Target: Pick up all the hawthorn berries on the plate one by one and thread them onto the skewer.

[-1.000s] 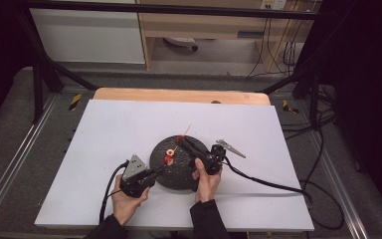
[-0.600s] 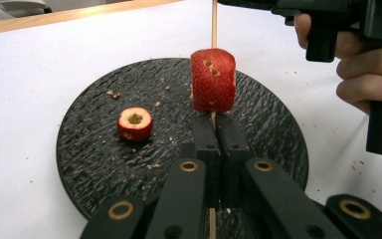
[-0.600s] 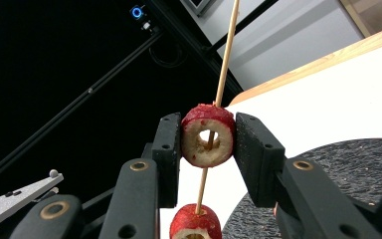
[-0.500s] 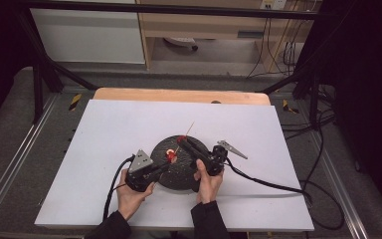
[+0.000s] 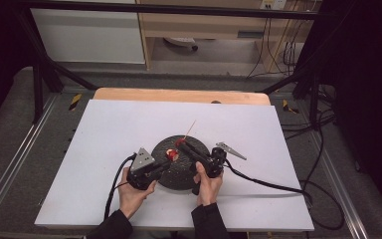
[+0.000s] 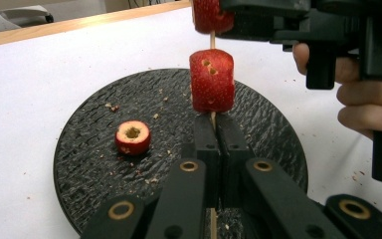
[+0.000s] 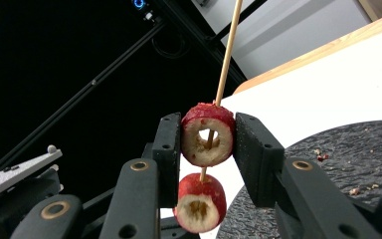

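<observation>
No readable text, labels, brands or numbers anywhere. Nothing printed on the black jaws, the round dark plate (image 6: 84,149), the white table sheet (image 5: 109,129), or the grey three-cornered plates on the grippers. Yellow-black hazard-stripe tape patches (image 5: 74,101) on the floor beyond the table, far ahead of both claws: a marking only, no lettering.
</observation>
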Tool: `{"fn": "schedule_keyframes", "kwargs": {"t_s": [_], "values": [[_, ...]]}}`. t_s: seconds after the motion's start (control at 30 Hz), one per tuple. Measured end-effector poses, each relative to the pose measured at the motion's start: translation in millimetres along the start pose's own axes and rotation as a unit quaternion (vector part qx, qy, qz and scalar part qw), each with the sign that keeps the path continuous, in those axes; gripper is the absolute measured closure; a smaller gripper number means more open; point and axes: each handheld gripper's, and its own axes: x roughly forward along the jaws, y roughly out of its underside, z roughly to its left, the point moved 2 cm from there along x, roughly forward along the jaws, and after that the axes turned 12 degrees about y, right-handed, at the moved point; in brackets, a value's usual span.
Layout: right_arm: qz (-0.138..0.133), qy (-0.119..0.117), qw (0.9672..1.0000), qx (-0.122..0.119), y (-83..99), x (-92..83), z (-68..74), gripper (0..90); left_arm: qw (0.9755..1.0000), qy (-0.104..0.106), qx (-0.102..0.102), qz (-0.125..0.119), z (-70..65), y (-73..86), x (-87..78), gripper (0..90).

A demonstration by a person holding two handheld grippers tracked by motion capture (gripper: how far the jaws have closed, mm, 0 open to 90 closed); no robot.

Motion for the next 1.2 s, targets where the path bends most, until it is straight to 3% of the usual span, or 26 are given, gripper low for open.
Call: {"fn": "schedule_keyframes", "kwargs": {"t_s": [0.37, 0.53, 0.67, 0.8, 0.97, 1.2], "values": [[0.018, 0.003, 0.9998, -0.01, 4.0, -0.8, -0.2, 63.1, 1.0, 0.003, 0.0, 0.0, 1.3, 3.0, -2.4, 89.0], [0.018, 0.018, 0.9986, -0.047, -3.1, -6.8, 0.8, 47.3, 1.0, -0.001, -0.004, 0.002, 7.5, 6.0, -14.6, 89.0], [0.045, 0.033, 0.9938, -0.096, -10.9, -11.5, -1.3, 30.0, 0.9999, -0.003, -0.006, 0.011, 12.6, 12.0, -25.3, 89.0], [0.092, 0.056, 0.9832, -0.148, -13.9, -14.1, -5.5, 17.8, 0.9997, -0.005, -0.008, 0.02, 18.8, 21.5, -37.4, 89.0], [0.145, 0.087, 0.9627, -0.211, -16.4, -15.8, -13.6, 7.3, 0.9993, -0.008, -0.013, 0.034, 25.3, 32.3, -51.5, 88.9], [0.212, 0.114, 0.9379, -0.249, -17.9, -16.8, -20.0, 3.6, 0.9985, -0.018, -0.022, 0.048, 34.6, 46.7, -76.0, 88.9]]}}
